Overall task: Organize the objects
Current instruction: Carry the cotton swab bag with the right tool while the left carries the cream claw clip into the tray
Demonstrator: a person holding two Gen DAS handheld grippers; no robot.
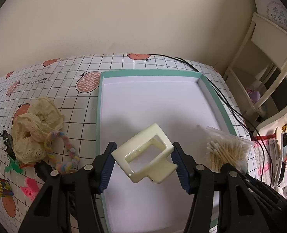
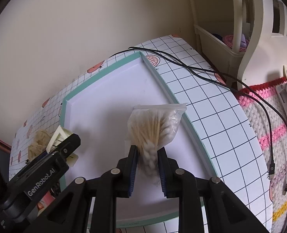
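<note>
My left gripper is shut on a cream rectangular hair claw clip and holds it above the white floor of a teal-rimmed tray. My right gripper is shut on a clear zip bag of cotton swabs and holds it over the same tray, near its right rim. The bag also shows in the left wrist view, at the tray's right side. The left gripper with the clip shows at the left of the right wrist view.
Left of the tray lie cream lace scrunchies, a pastel braided hair tie and small clips on the grid tablecloth. A black cable runs along the tray's right side. A cream shelf unit and a crocheted mat are to the right.
</note>
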